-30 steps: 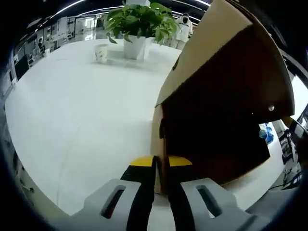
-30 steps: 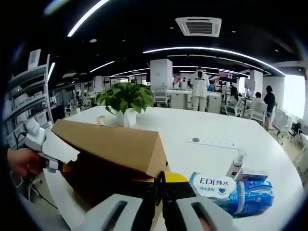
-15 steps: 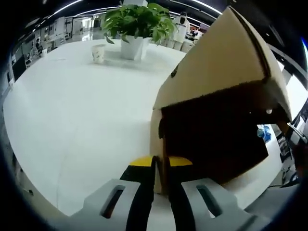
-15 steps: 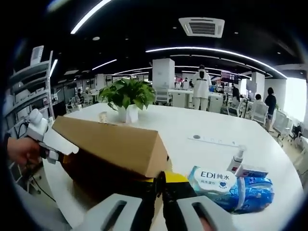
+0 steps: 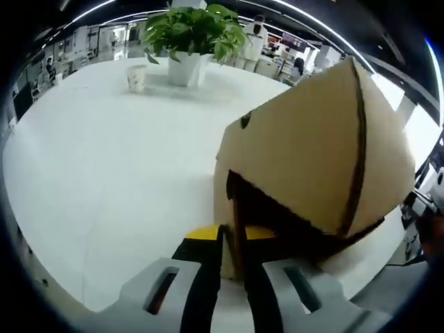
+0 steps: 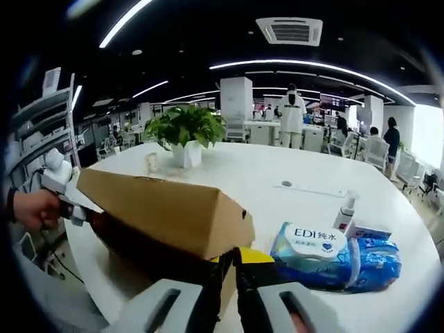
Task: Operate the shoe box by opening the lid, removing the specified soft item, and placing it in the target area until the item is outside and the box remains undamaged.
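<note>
The shoe box (image 5: 305, 159) is sitting on the white table (image 5: 104, 159), near its front edge, with the cardboard lid (image 6: 163, 211) tilted over a dark interior.

Left gripper (image 5: 231, 260): jaws are pressing together on the thin cardboard wall at the box's near end; the yellow pads are flanking the edge.

Right gripper (image 6: 232, 277): jaws are pinching the opposite corner of the same box, just below the lid's lip. In the right gripper view the left gripper is appearing at the far end of the box, held by a hand (image 6: 31, 208).

Judgement: the cardboard looks light and stiff but creasable, so the pinch should be gentle and close to folds and corners. The soft item inside is hidden; cannot tell its position.

Wet wipes pack (image 6: 333, 253) is lying beside the box; potted plant (image 5: 187, 35) and paper cup (image 5: 135, 76) are standing toward the far edge.
</note>
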Demonstrator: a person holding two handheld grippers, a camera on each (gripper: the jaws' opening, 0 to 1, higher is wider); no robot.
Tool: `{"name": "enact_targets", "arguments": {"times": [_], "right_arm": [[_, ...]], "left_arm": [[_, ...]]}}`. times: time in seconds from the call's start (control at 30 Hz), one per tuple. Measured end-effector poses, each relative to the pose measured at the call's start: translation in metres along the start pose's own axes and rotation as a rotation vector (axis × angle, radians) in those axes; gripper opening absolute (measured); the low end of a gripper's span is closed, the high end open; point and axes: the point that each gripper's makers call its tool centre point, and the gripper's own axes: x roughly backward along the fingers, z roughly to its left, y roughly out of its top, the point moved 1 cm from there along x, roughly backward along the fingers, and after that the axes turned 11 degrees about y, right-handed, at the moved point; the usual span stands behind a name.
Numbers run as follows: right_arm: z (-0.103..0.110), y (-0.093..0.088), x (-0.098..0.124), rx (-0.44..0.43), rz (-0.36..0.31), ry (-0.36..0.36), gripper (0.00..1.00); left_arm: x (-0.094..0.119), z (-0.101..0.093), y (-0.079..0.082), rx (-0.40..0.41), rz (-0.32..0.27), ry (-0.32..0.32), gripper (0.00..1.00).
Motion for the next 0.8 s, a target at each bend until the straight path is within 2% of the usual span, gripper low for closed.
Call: {"name": "enact_targets", "arguments": {"times": [0.27, 0.8], "right_arm": [[0.003, -0.016, 0.001, -0.039, 0.033, 0.012, 0.00], [0.001, -0.024, 0.005, -0.053, 0.049, 0.013, 0.00]], "left_arm": [[-0.001, -0.003, 0.001, -0.038, 0.010, -0.051, 0.11], [0.008, -0.002, 0.006, -0.114, -0.018, -0.056, 0.09]]}}
